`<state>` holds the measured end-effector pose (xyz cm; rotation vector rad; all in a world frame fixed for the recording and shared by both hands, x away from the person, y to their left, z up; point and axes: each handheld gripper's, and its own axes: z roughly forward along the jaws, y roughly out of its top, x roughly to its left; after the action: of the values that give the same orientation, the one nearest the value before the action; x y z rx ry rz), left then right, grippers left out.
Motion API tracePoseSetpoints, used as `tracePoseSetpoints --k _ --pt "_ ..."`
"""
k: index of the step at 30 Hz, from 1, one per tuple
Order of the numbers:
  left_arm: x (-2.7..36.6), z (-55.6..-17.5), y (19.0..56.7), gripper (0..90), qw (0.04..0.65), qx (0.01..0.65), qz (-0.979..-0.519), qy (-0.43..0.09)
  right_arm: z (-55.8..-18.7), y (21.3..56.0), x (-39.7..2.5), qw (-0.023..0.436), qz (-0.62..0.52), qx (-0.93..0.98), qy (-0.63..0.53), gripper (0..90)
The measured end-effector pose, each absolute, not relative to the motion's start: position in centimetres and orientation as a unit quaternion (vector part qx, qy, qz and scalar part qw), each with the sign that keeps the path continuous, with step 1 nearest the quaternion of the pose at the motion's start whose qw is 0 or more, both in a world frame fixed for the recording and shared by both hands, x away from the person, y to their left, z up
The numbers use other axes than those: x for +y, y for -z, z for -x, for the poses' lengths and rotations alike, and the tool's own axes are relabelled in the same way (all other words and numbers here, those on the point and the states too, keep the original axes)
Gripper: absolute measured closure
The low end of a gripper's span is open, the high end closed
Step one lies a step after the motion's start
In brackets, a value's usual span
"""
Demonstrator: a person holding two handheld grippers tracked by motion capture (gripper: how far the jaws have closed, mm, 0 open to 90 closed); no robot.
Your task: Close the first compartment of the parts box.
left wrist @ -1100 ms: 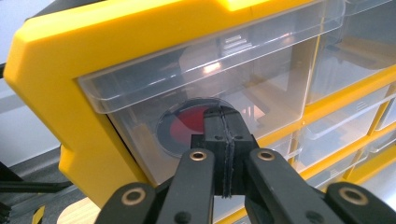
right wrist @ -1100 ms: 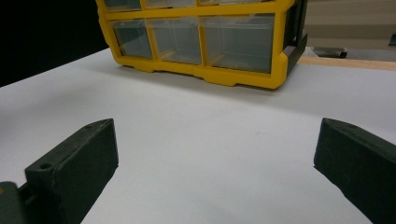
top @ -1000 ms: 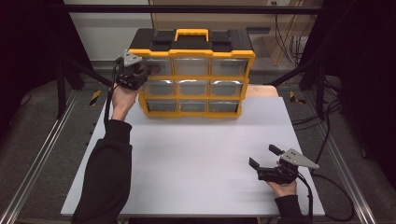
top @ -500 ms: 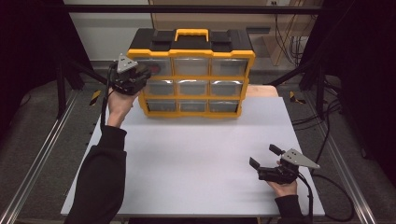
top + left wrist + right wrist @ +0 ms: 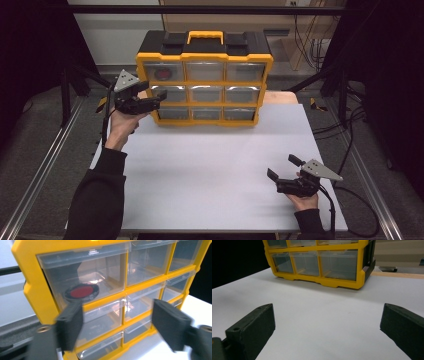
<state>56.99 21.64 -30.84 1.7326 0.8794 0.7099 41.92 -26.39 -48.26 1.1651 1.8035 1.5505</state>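
Observation:
A yellow and black drawer organizer [image 5: 205, 50] with clear drawers stands at the back of the white tabletop [image 5: 210, 160]. Its top-left drawer [image 5: 85, 275] holds a round black object with a red centre [image 5: 81, 292], which shows in the high view as a red round object [image 5: 162, 73]. My left gripper [image 5: 152, 101] is held open at the organizer's left column, level with the middle drawer, nothing between its jaws [image 5: 117, 312]. My right gripper [image 5: 283, 167] rests open near the table's front right, empty, pointing at the organizer [image 5: 319, 262] across bare tabletop [image 5: 328, 312].
Metal rails [image 5: 45, 160] run along the table's left side. Cables [image 5: 350, 150] trail off the right edge. A wooden board [image 5: 280, 97] shows behind the organizer's right end. The tabletop between the organizer and the front edge is open room.
My left gripper has dropped from the top drawer row to the middle row, staying at the organizer's left column. The right gripper has not moved.

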Motion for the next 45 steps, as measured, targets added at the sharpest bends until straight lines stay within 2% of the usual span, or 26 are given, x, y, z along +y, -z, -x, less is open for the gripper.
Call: tracePoseSetpoints --k 11,33,45 --pt "21.6 -54.6 32.2 3.4 0.523 0.353 -0.722 -0.283 -41.9 48.2 -26.4 0.245 -0.426 0.659 -0.569 0.3" --pt "24.0 -49.9 36.9 1.4 0.567 0.327 -0.704 -0.275 -41.9 48.2 -26.4 0.246 -0.427 0.659 -0.569 0.3" --pt "24.6 -48.0 39.6 1.6 0.571 0.319 -0.707 -0.269 -41.8 48.2 -26.4 0.246 -0.426 0.657 -0.571 0.3"
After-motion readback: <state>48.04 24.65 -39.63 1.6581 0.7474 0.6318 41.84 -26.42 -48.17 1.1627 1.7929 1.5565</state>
